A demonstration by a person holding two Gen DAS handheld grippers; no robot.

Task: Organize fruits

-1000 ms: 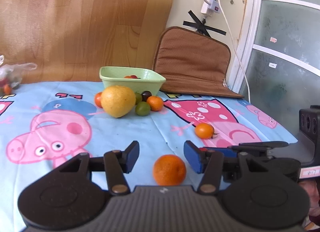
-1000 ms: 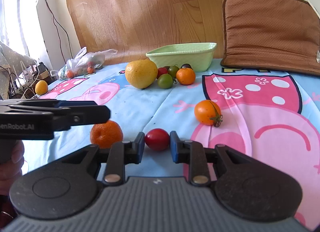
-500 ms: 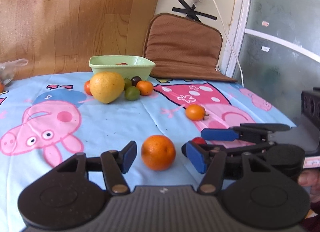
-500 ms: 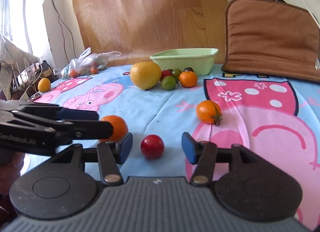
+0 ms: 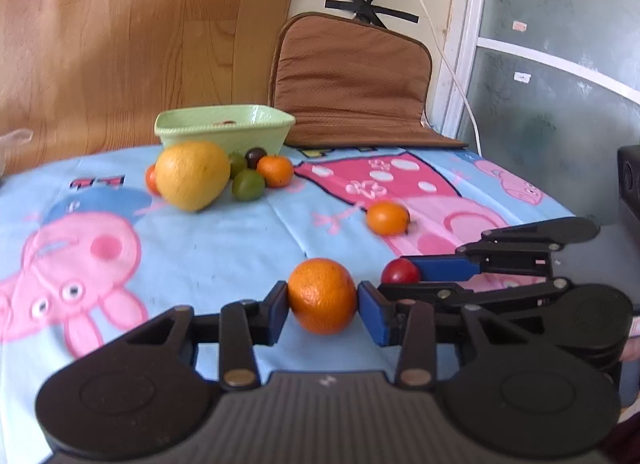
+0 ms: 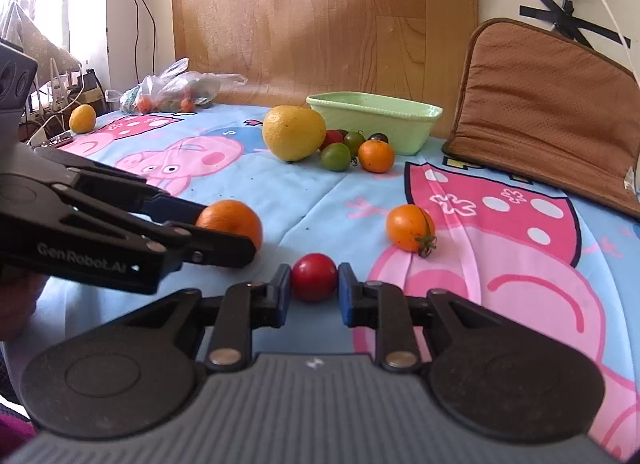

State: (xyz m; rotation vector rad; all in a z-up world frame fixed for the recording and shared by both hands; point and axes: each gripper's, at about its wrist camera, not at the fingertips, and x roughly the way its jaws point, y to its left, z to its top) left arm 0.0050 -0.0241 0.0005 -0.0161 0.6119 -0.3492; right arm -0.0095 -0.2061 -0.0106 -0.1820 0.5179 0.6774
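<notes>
I note one container on the table (image 6: 248,183): a pale green bowl (image 6: 376,119) at the far side, standing just in front of the wooden panel (image 6: 320,11) and beside a brown cushion (image 6: 548,103). From the left wrist view I can make out only a small dark-red item (image 5: 229,123) inside the bowl, just above the rim; what it is I cannot tell, and the rest of the interior is hidden by the wall.

Grouped outside the bowl, against its near wall: a large yellow citrus (image 6: 294,132), a green tomato (image 6: 336,156), a small orange (image 6: 376,156), and darker small tomatoes behind them. An orange tomato (image 6: 410,227) with a stem lies alone nearer to me.

A second holder, a clear plastic bag (image 6: 176,89) at the far left corner of the table, contains small red and green fruit. A loose yellow fruit (image 6: 82,118) lies beside it.

My left gripper (image 5: 322,306) has its jaws closing, with both pads against an orange (image 5: 322,295) on the cloth. My right gripper (image 6: 313,294) has its jaws clamped on a red tomato (image 6: 313,276), just beside the orange.
</notes>
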